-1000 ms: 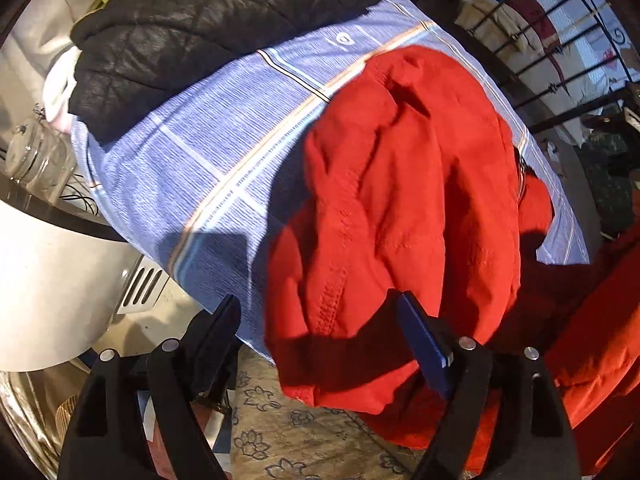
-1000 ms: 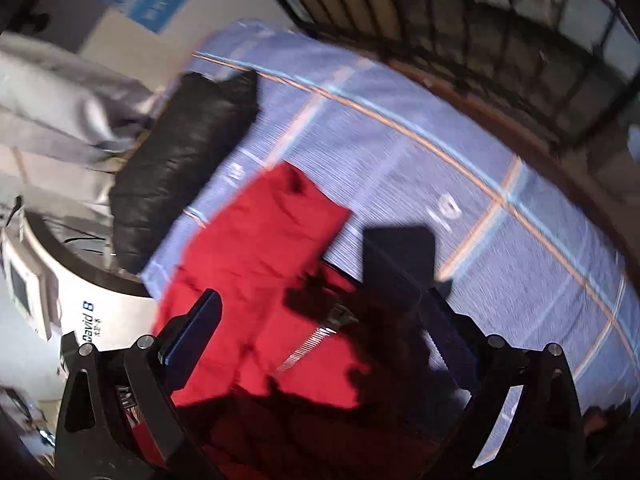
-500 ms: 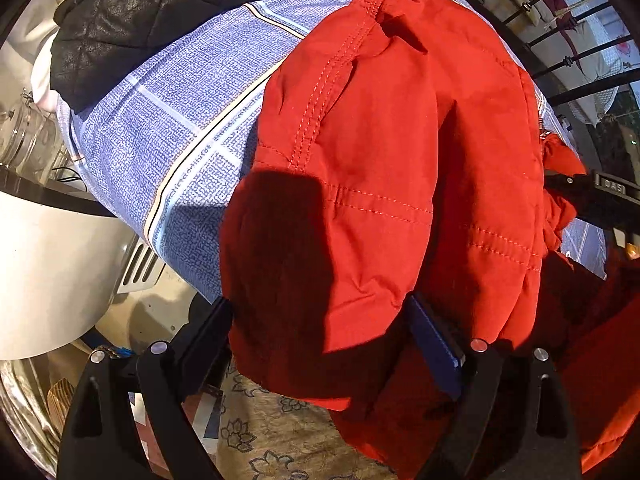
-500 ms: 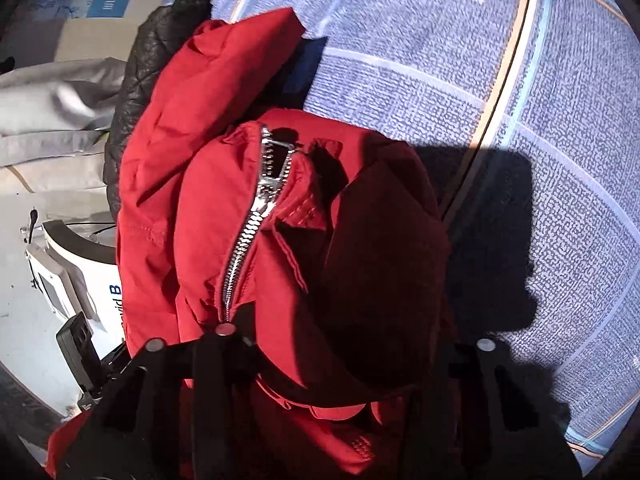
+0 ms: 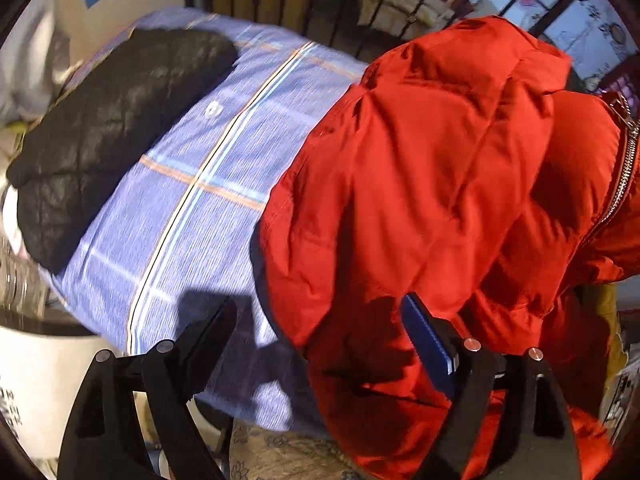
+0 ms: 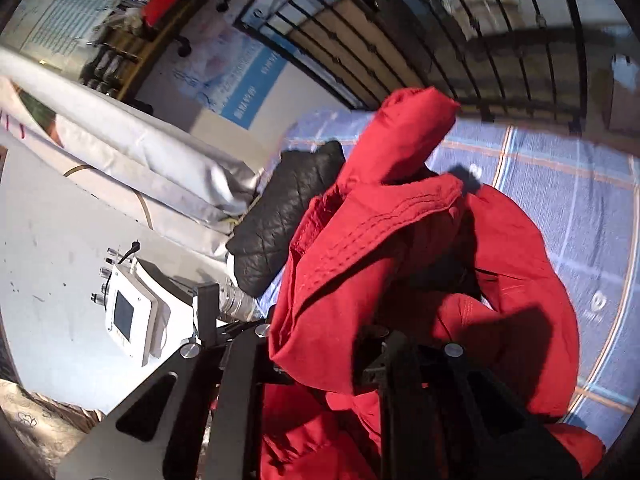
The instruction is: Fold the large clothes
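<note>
One red padded jacket [image 5: 432,184] hung bunched in front of both claws, lifted above the blue checked bedspread [image 5: 192,184] and draped down past the near edge of the bed. Its fabric was gathered between the fingers of the right gripper [image 6: 332,364], whose jaws were closing tight on a fold of it, with a stitched hem rising just ahead of the fingertips and a sleeve end poking up beyond. The left gripper [image 5: 320,320] stood spread wide, its jaws easing slightly inward; the jacket's lower bulk lay against the blue-padded finger on the right side of that claw, while the other finger hung free over the bedspread, pressing on nothing. A silver zipper [image 5: 624,176] ran down the jacket far off to the right of the left claw. Ahead and to the left of both claws, a black quilted garment [image 5: 108,128] lay on the bedspread. Dark metal railings [image 6: 440,40] stood beyond the bed.
</note>
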